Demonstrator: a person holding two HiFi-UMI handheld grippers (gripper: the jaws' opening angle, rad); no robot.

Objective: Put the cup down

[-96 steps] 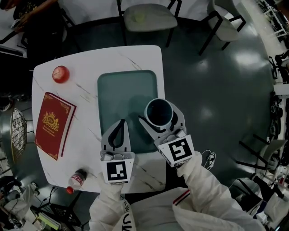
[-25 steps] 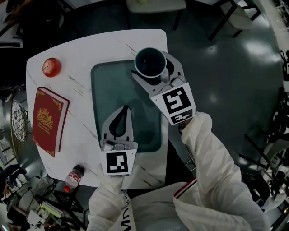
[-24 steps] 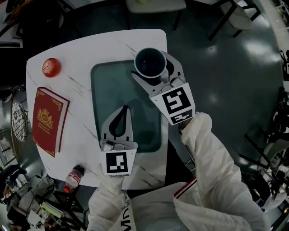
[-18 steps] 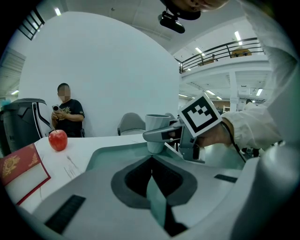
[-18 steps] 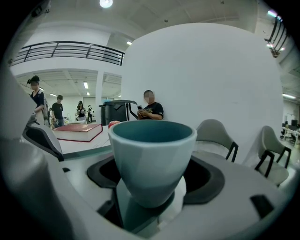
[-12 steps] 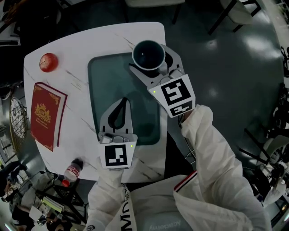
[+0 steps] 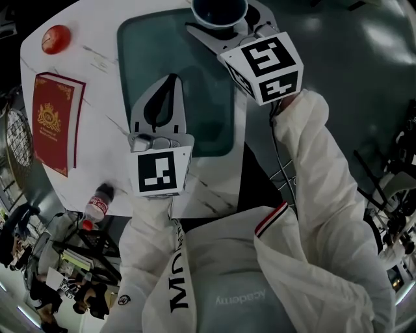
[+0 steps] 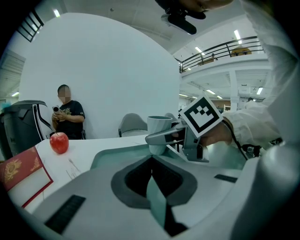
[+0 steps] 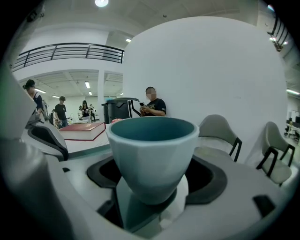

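Note:
A pale blue-grey cup (image 7: 219, 8) with a dark teal inside stands upright between the jaws of my right gripper (image 7: 225, 18), which is shut on its lower body. The cup (image 9: 152, 150) fills the right gripper view, and my right gripper (image 9: 152, 190) clasps its base. Seen from the left gripper view, the cup (image 8: 159, 131) is at the far right corner of the teal tray (image 8: 112, 157); I cannot tell whether it touches. My left gripper (image 7: 170, 80) is shut and empty above the tray (image 7: 140, 58). Its jaws (image 8: 152, 164) meet at the tips.
On the white table (image 7: 104, 149) lie a red apple (image 7: 55, 39), a red book (image 7: 53, 120) and a small bottle (image 7: 97, 205) at the near edge. Grey chairs (image 9: 220, 133) stand beyond the table. A person (image 8: 67, 112) stands at the far side.
My right gripper has carried the cup away from me, to the tray's far right corner. The head view has tilted, so the table now sits higher in the picture. The left gripper stays shut.

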